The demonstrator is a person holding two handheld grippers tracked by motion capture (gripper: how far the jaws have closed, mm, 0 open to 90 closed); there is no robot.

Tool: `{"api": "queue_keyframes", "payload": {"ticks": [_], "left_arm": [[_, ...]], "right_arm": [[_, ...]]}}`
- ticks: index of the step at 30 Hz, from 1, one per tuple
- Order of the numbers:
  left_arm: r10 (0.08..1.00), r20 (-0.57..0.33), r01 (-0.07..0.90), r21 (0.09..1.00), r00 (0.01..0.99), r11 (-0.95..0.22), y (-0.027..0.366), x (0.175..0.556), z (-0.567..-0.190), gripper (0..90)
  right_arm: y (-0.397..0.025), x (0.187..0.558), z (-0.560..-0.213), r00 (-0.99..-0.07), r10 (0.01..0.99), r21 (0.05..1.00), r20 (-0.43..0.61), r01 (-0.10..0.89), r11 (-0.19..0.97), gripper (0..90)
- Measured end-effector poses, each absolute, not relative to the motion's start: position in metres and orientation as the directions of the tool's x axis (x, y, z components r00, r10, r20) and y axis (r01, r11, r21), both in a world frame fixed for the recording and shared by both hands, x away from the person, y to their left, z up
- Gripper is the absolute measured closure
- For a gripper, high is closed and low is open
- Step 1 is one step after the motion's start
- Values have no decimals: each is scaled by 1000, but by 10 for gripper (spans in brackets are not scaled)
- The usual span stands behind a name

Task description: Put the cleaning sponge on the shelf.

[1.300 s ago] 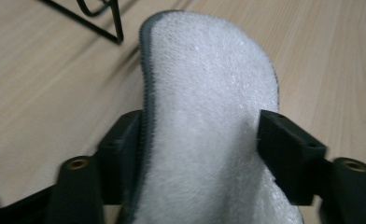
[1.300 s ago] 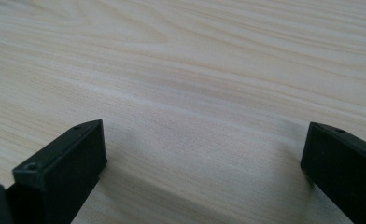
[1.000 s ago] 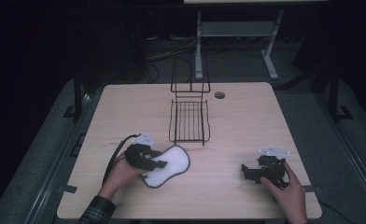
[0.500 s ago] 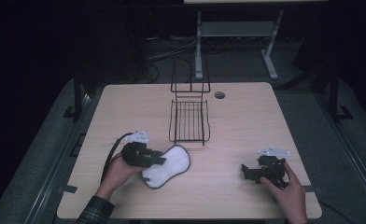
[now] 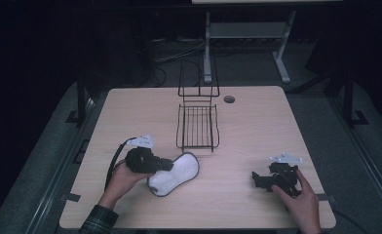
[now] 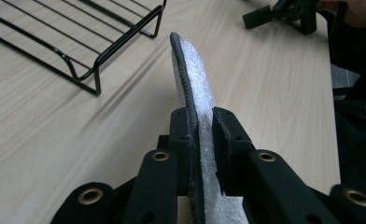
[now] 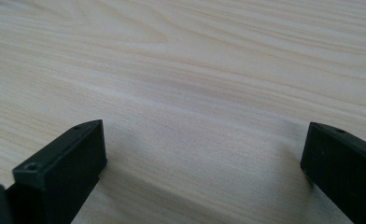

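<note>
A white peanut-shaped pad with a black rim (image 5: 178,171) lies just in front of the wire rack. My left gripper (image 5: 166,165) is shut on the pad's left end. In the left gripper view the pad (image 6: 190,79) runs edge-on between the two black jaws of my left gripper (image 6: 200,135) and reaches out over the table. My right gripper (image 5: 256,179) rests low at the table's right front, held by a hand. In its own view my right gripper (image 7: 204,149) stands open, with bare wood between the jaws.
A black wire rack (image 5: 197,126) stands mid-table with a tall back frame; its front corner (image 6: 97,60) is close to the pad. A small round hole (image 5: 229,99) is at the back. The light wood table (image 5: 257,126) has dark floor around it.
My left hand has rolled and shifted a little left with the pad held in its jaws. The right gripper has stayed put.
</note>
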State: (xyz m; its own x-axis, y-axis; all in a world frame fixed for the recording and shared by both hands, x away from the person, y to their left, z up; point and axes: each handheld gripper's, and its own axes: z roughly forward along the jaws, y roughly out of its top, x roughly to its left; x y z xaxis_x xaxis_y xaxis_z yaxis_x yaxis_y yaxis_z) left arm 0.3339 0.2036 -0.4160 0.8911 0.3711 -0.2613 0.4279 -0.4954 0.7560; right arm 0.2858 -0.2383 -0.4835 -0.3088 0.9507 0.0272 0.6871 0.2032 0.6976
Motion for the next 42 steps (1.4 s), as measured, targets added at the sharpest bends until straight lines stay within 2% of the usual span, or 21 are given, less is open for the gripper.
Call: {"api": "queue_keyframes", "payload": {"ticks": [27, 42], "left_arm": [[417, -251, 430, 798, 874, -423, 207, 329, -382, 819], [435, -214, 401, 822, 875, -403, 204, 348, -365, 820]], "right_arm": [[-238, 286, -484, -311, 950, 697, 25, 687, 206, 0], [-238, 286, -483, -312, 950, 697, 27, 687, 206, 0]]}}
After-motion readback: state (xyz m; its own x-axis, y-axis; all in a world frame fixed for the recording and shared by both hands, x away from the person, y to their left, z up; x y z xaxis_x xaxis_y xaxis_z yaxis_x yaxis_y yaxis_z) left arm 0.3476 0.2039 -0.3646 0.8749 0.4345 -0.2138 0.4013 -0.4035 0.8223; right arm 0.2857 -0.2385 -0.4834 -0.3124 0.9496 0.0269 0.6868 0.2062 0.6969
